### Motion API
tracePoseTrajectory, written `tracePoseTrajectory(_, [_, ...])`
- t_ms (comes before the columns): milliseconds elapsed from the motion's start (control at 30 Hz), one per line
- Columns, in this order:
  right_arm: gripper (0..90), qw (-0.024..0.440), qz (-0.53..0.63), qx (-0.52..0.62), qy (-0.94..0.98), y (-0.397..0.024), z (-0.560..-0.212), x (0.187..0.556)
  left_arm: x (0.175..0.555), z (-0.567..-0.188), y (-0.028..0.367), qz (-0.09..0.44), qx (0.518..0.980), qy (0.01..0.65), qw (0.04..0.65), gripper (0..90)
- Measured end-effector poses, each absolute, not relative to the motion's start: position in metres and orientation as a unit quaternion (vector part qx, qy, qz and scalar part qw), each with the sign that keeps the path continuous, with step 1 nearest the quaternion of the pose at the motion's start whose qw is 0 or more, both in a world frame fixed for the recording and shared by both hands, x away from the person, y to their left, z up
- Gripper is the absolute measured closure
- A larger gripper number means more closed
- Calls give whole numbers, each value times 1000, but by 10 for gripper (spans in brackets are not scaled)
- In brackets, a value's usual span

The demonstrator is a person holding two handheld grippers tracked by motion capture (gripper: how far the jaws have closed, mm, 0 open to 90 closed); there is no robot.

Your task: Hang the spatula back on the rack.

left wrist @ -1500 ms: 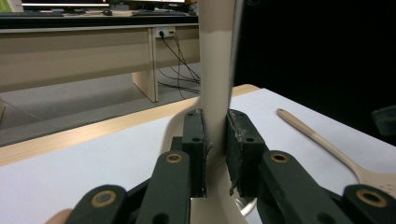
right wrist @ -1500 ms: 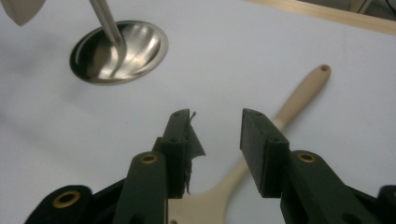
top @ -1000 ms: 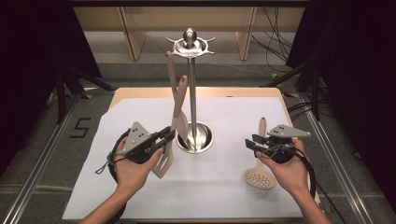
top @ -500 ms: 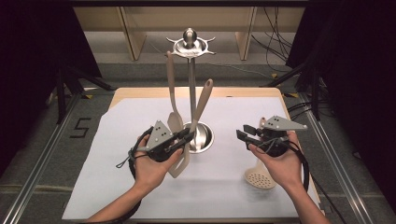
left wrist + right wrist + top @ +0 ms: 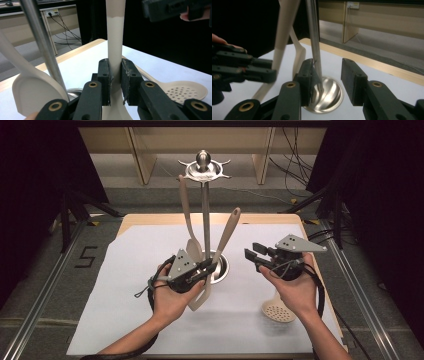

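A metal utensil stand [image 5: 205, 215] rises from a round base [image 5: 220, 268] on the white cloth; a beige spoon [image 5: 193, 247] hangs from its top hooks. My left gripper [image 5: 209, 266] is shut on the handle of a beige spatula [image 5: 226, 236] just left of the base, with the handle leaning up to the right and the blade [image 5: 199, 301] low. In the left gripper view the pads [image 5: 103, 75] pinch that handle [image 5: 115, 45]. My right gripper [image 5: 252, 254] hovers right of the base. Its jaws [image 5: 327, 73] have just been opening, with nothing between them. A beige skimmer [image 5: 278, 310] lies under my right hand.
The white cloth [image 5: 125, 270] covers a wooden table [image 5: 150, 219], with a metal rail [image 5: 45, 290] along its left side. Cables and wooden panels [image 5: 262, 150] sit on the floor behind. The stand's pole [image 5: 313, 35] is close in front of my right gripper.
My left gripper has carried the spatula rightward up to the stand's base, and its handle now leans right of the pole. My right gripper has risen off the skimmer and drifted inward.
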State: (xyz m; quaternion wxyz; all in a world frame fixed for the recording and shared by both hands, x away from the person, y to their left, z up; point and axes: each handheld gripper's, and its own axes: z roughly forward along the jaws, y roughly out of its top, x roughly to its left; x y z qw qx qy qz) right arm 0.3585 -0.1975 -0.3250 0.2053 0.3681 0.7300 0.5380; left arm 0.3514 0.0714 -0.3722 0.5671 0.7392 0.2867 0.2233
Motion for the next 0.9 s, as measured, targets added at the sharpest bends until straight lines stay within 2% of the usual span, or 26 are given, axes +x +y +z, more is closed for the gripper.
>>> tracePoseTrajectory(533, [591, 208, 577, 341, 713, -175, -309, 362, 348, -380, 54, 208, 761, 265, 554, 778])
tracePoseTrajectory(900, [693, 191, 593, 348, 701, -175, -309, 364, 348, -383, 50, 199, 772, 259, 545, 776])
